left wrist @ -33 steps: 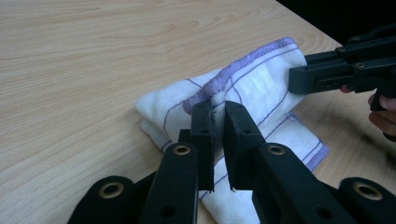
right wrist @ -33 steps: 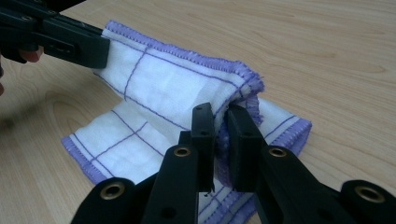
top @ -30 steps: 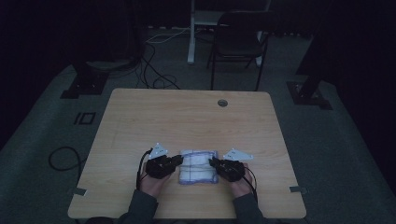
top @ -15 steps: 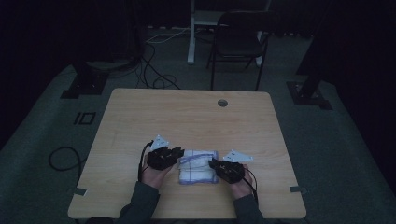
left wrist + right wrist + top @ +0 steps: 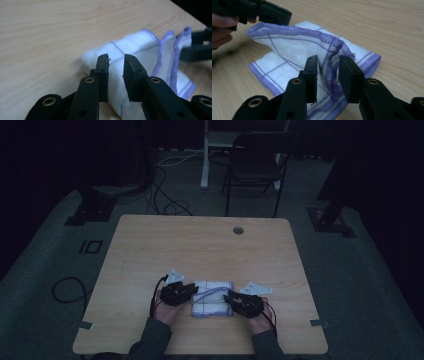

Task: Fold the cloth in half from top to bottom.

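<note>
You are partway through folding the white cloth with purple stitching (image 5: pixel 213 298), which lies near the front edge of the table (image 5: pixel 200 245) between your two hands. Your left claw (image 5: pixel 116 68) stands spread over the cloth's rolled end with nothing pinched, while your right claw (image 5: pixel 328 75) is also parted, straddling a raised purple hem without clamping it. I judge the next move calls for pressing both claws together on the fabric edges, then lifting evenly so the layer folds over without dragging the layers below.
</note>
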`<state>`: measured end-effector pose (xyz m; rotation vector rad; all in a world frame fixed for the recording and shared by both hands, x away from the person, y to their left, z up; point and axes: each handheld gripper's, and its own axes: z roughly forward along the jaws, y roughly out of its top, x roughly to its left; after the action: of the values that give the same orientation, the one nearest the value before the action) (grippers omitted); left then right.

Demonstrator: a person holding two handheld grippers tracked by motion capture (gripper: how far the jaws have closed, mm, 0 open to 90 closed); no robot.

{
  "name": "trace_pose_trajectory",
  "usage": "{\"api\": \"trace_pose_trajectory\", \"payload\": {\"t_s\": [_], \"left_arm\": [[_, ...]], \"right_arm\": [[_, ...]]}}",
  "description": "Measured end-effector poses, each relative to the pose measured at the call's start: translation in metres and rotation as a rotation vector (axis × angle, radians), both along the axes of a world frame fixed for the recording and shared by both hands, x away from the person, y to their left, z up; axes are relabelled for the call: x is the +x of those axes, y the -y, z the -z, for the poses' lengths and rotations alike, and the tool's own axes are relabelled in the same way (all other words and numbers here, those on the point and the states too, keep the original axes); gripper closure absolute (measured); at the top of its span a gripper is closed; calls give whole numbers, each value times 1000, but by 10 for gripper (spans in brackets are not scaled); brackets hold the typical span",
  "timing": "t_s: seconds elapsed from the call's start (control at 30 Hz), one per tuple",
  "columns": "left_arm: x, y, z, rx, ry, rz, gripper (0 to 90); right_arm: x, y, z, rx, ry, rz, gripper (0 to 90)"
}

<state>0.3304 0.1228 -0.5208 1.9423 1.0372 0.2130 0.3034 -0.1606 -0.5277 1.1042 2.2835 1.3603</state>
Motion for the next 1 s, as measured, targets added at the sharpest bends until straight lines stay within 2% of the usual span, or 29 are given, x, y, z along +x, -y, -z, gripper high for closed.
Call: {"api": "trace_pose_trajectory", "payload": {"t_s": [0.17, 0.37, 0.5, 0.67, 0.8, 0.87, 0.97, 1.0], "left_arm": [[-14, -1, 8, 24, -1, 18, 744], [-26, -3, 13, 49, 4, 24, 737], [-30, -2, 17, 75, 12, 32, 727], [-31, -3, 17, 70, 19, 33, 717], [-30, -5, 14, 70, 35, 27, 689], [-29, -8, 13, 74, 44, 21, 674], [-27, -14, 10, 80, 57, 3, 658], [-25, -17, 10, 80, 59, -7, 651]], "right_arm": [[-1, 4, -1, -3, 1, 14, 631], [0, 11, -5, 4, 13, 47, 617], [2, 19, -9, 13, 25, 81, 617], [5, 30, -11, 7, 31, 101, 617], [7, 36, -7, 7, 23, 117, 616], [9, 39, -5, -5, 19, 123, 611], [10, 41, -3, -63, 35, 145, 603], [11, 43, -2, -66, 30, 149, 601]]}}
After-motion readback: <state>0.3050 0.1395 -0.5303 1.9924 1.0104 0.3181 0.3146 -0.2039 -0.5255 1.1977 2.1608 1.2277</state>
